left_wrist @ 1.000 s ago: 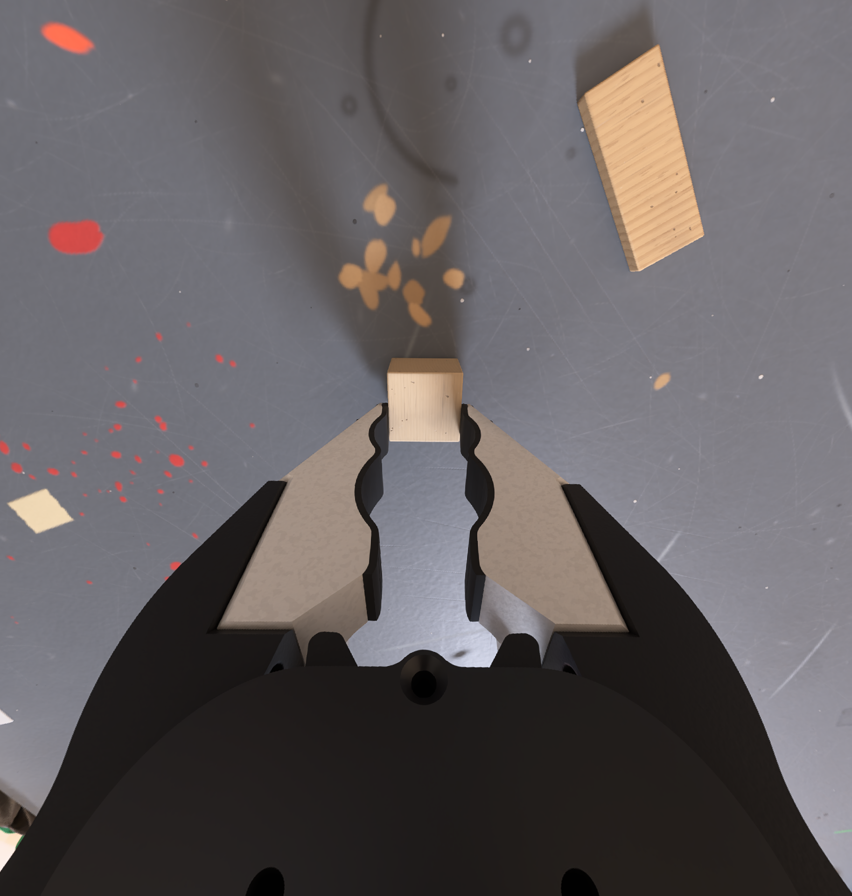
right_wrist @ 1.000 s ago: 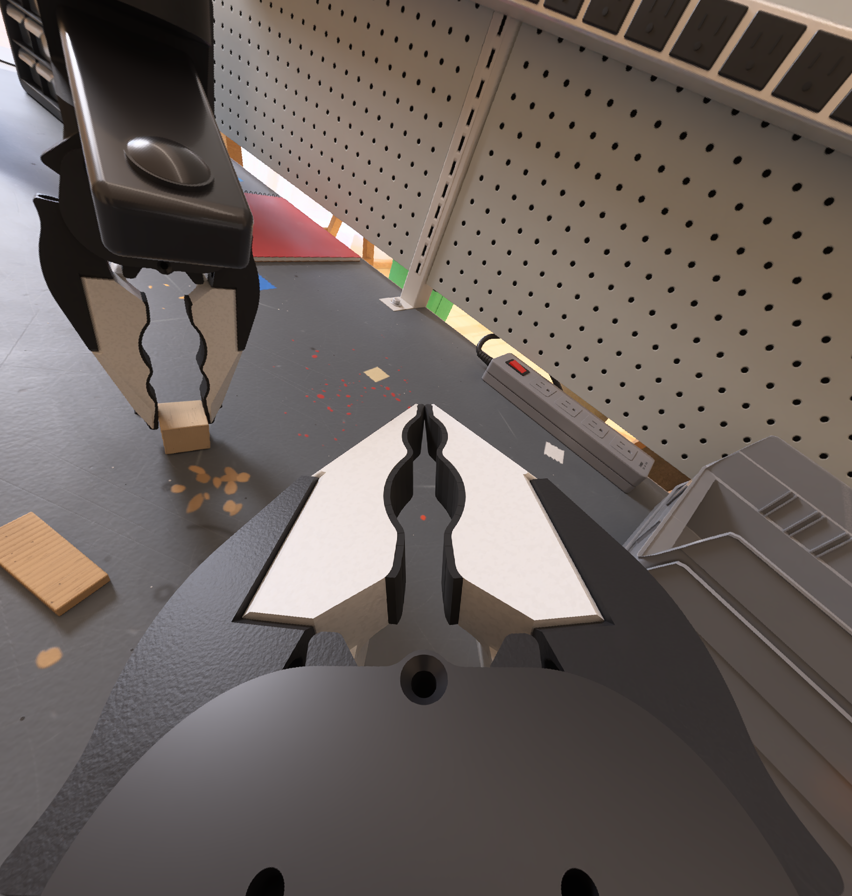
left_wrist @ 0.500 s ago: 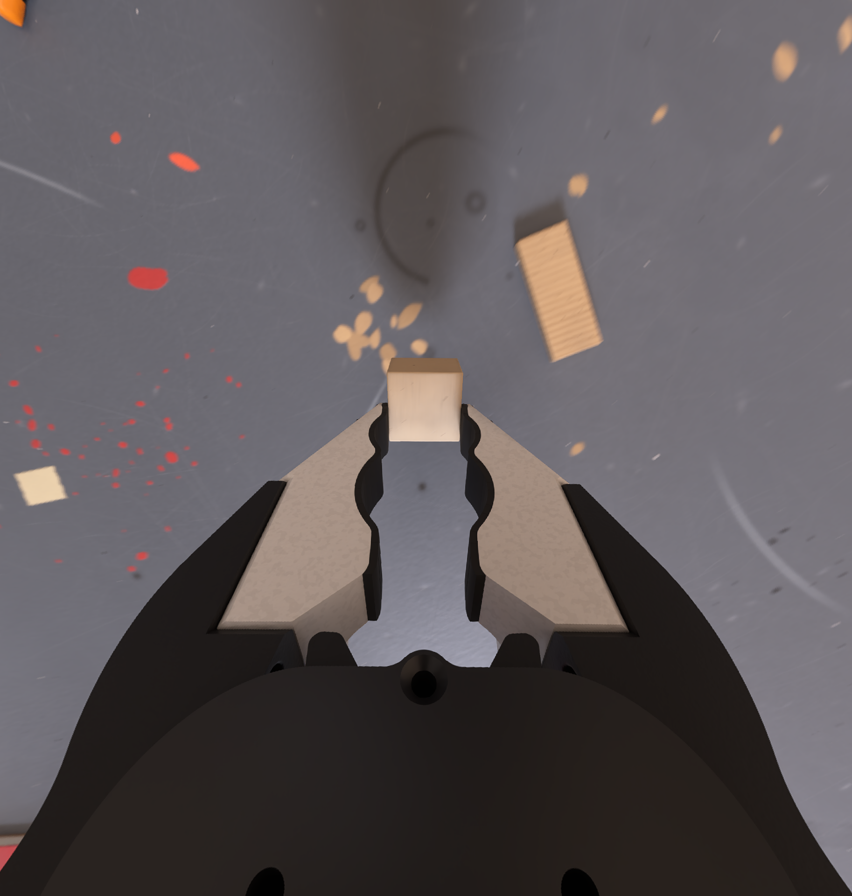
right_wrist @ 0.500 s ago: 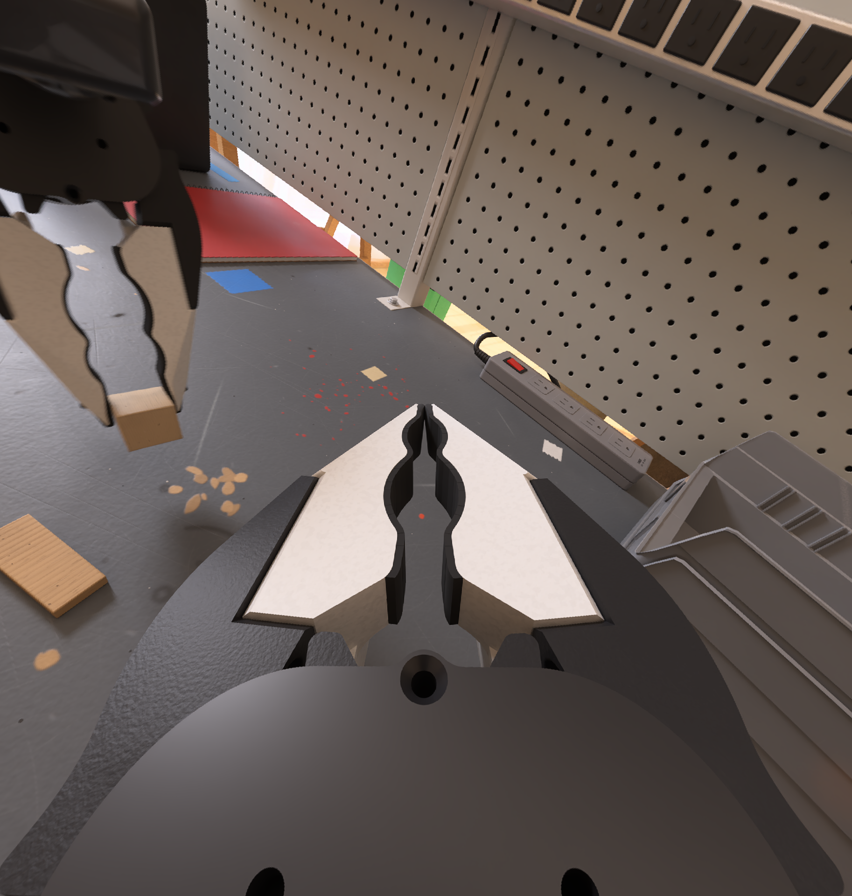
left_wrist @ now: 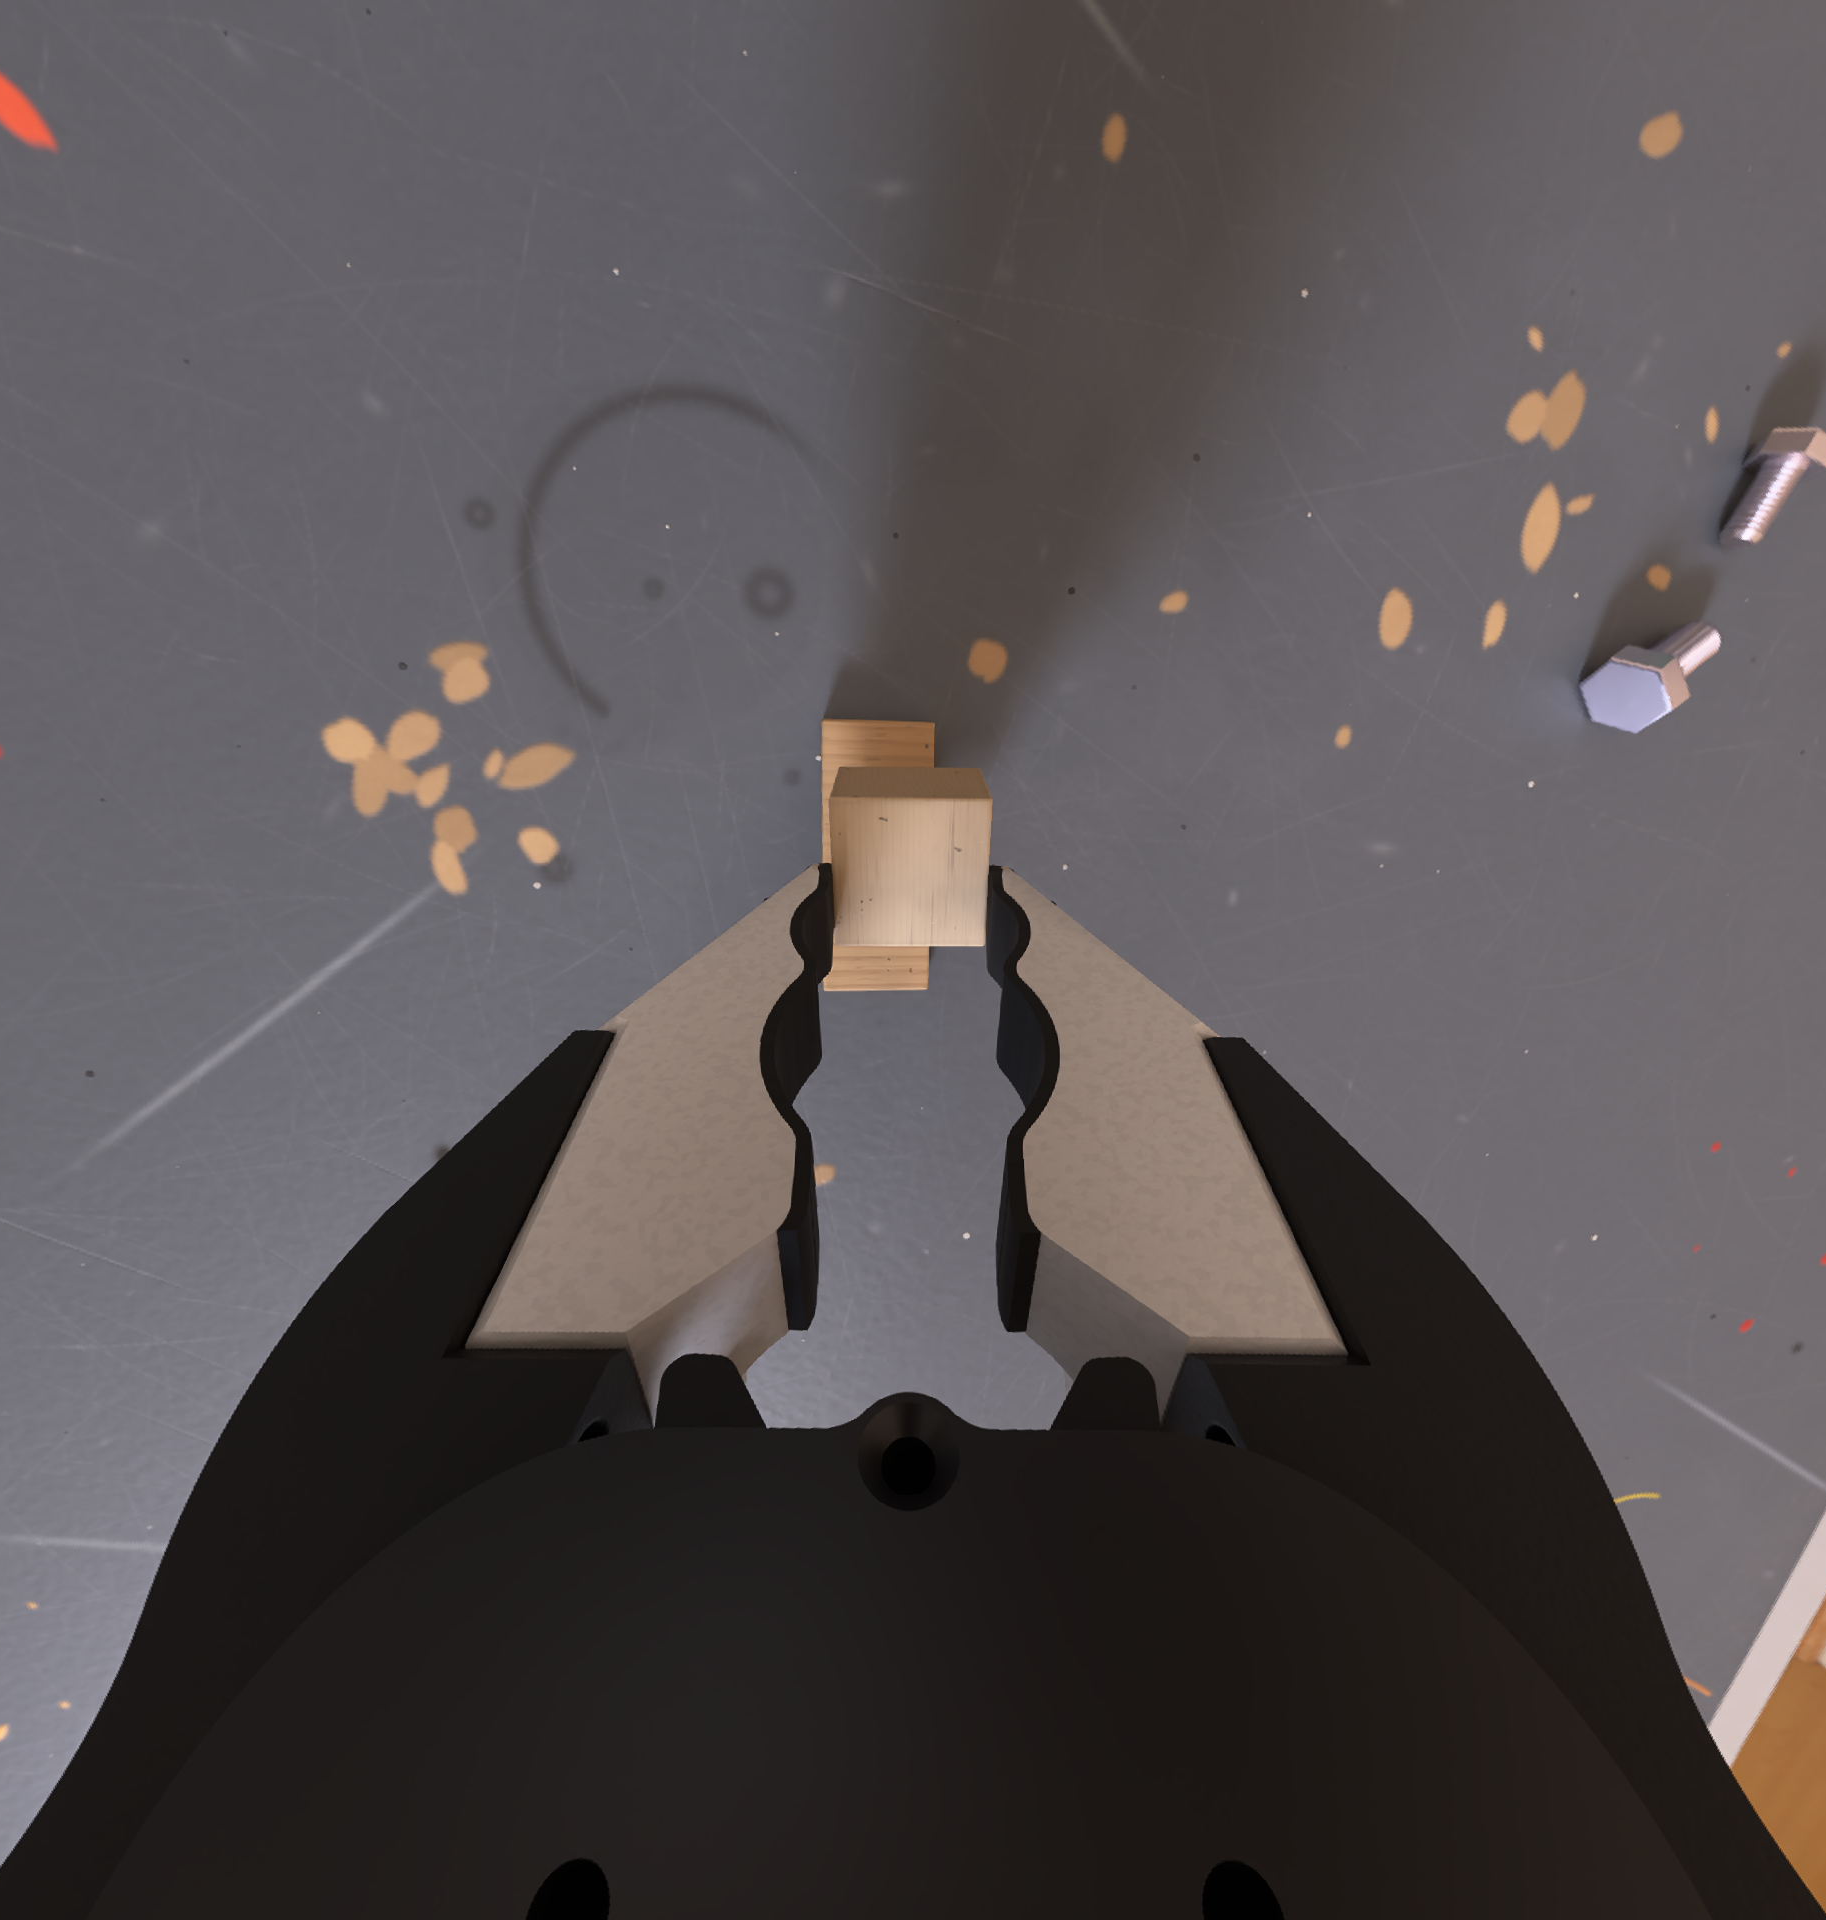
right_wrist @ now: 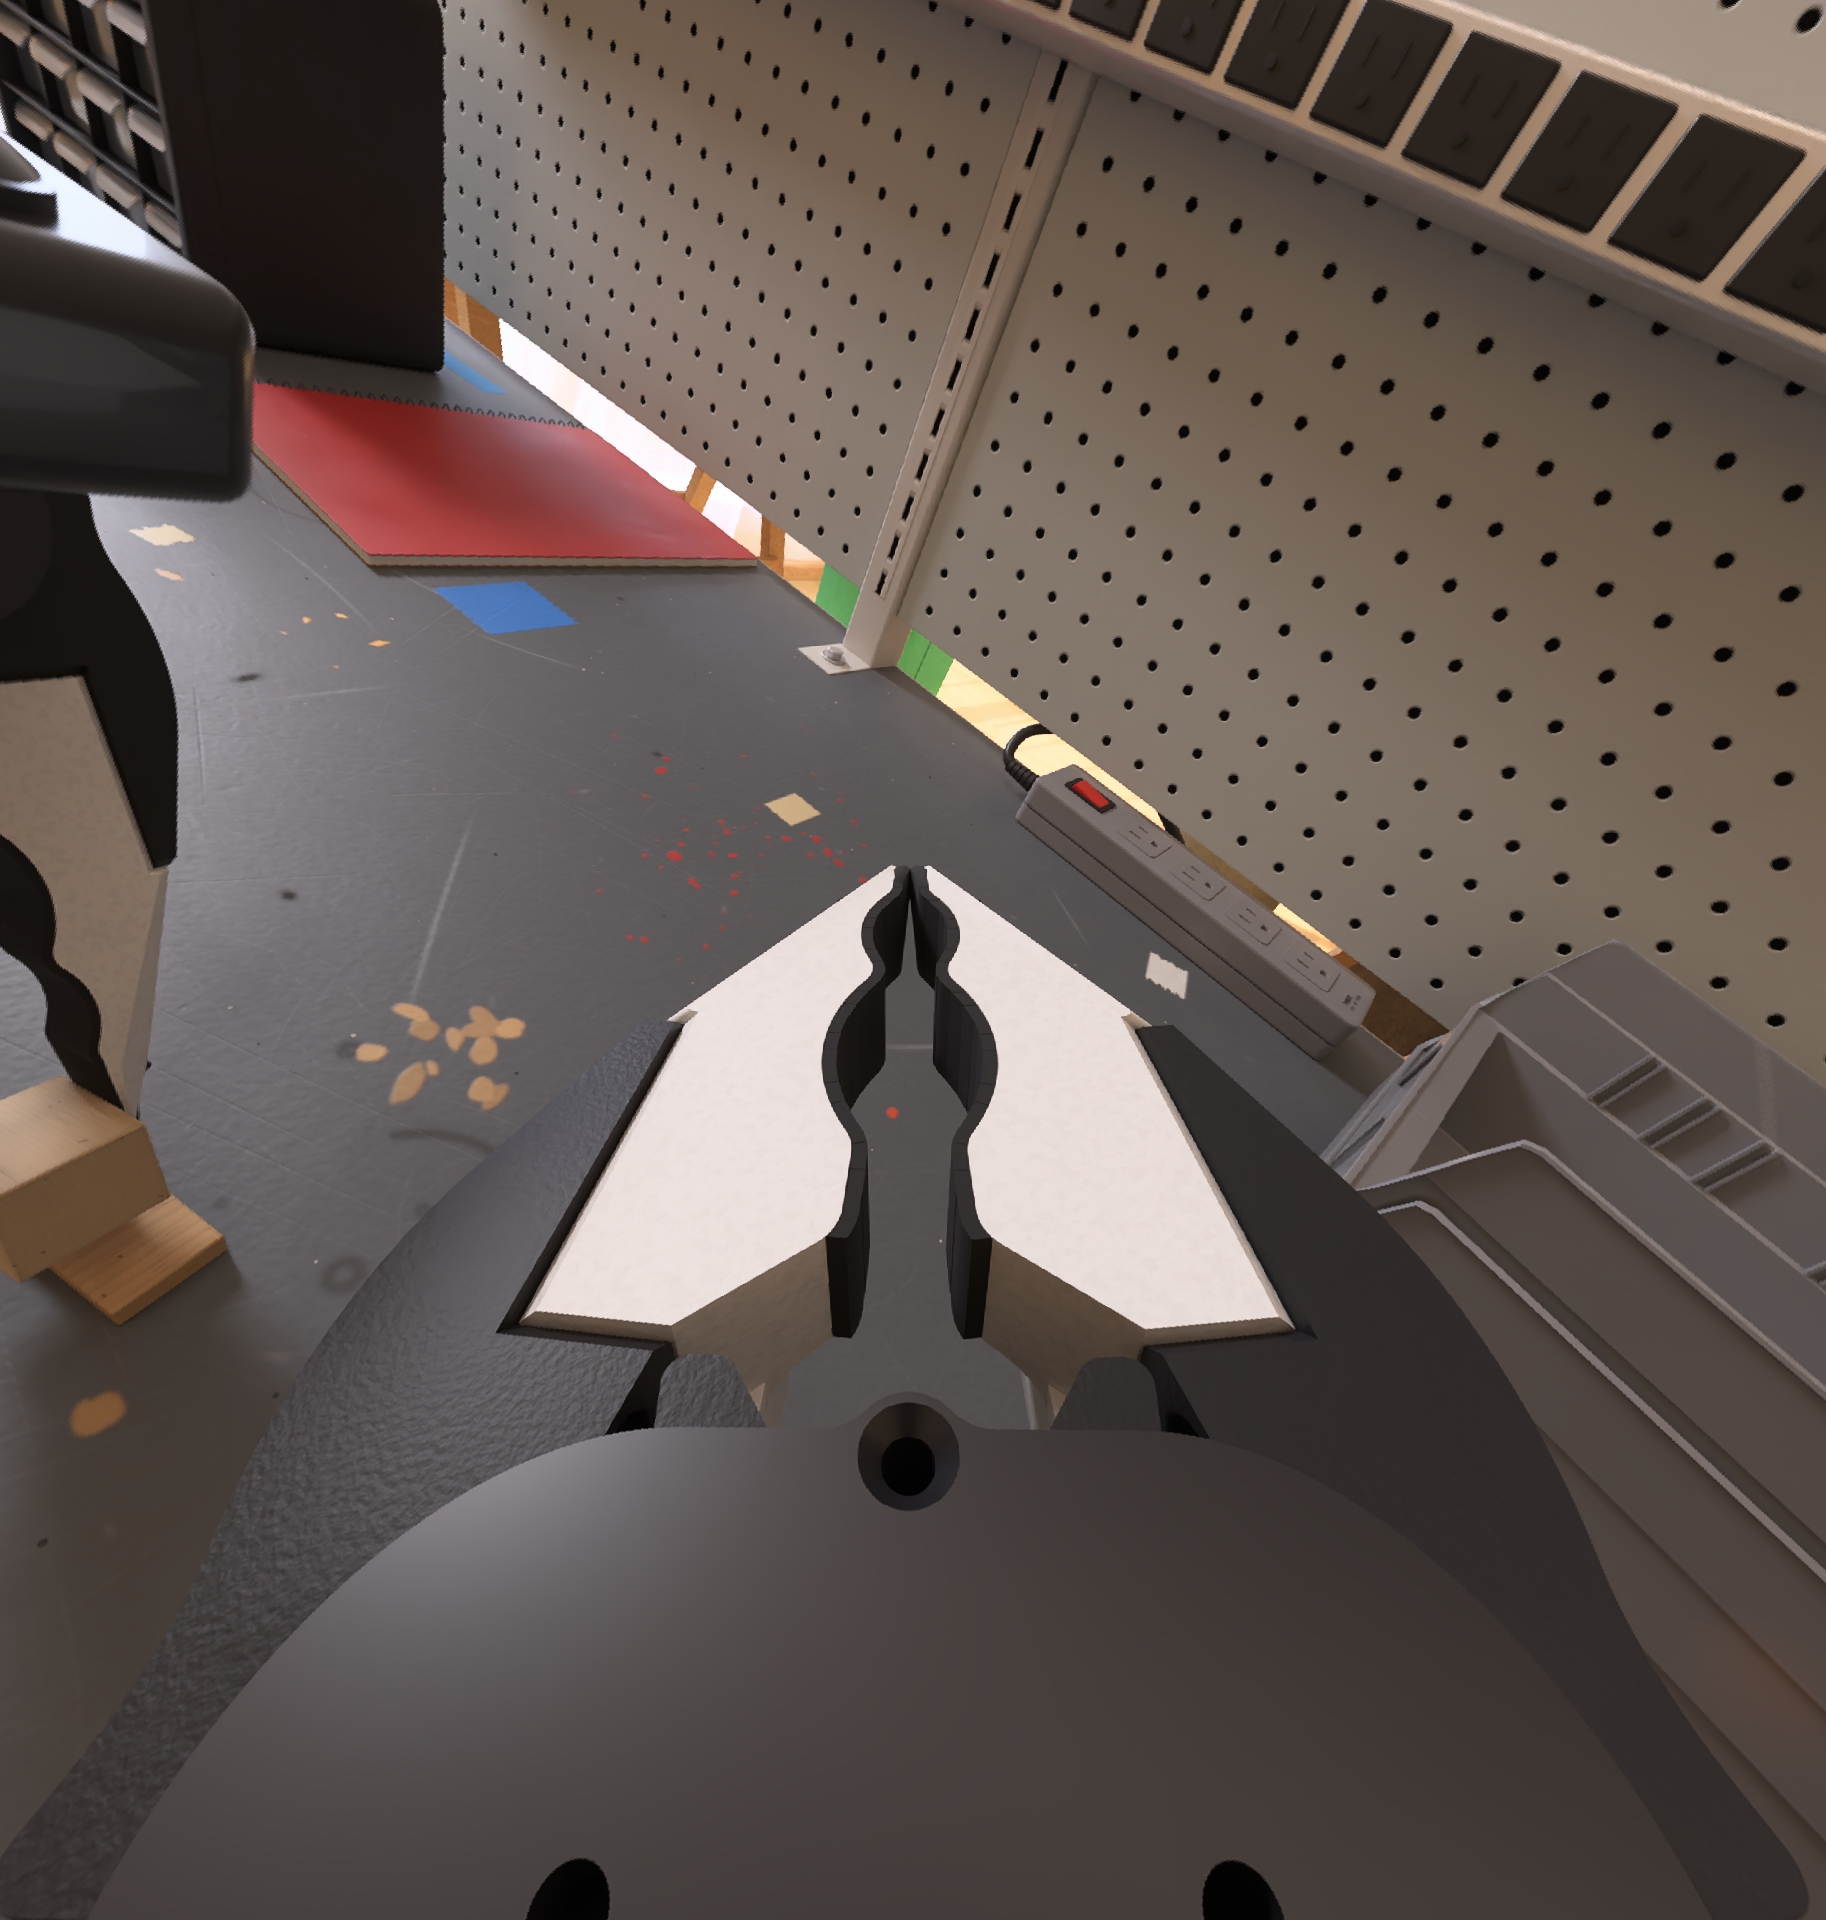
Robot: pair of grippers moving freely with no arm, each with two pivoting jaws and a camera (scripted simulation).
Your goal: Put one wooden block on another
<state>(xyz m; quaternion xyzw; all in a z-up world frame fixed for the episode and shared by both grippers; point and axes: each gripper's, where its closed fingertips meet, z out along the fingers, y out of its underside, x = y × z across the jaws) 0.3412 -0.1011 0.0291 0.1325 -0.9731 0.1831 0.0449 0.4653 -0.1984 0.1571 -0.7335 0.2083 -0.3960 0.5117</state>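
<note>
**Cube over the flat block**

We see the small wooden cube (left_wrist: 909, 871) pinched between the tips of the left gripper (left_wrist: 909, 902), whose jaws are spread only to the cube's width. It points steeply down at the grey bench (left_wrist: 265, 312). The flat wooden block (left_wrist: 878, 740) lies directly beneath, mostly hidden; we cannot tell whether they touch. Two bolts (left_wrist: 1647, 681) lie far right. The right gripper (right_wrist: 909, 883) hovers apart, tips nearly together, holding nothing, near a power strip (right_wrist: 1189, 883).
</note>
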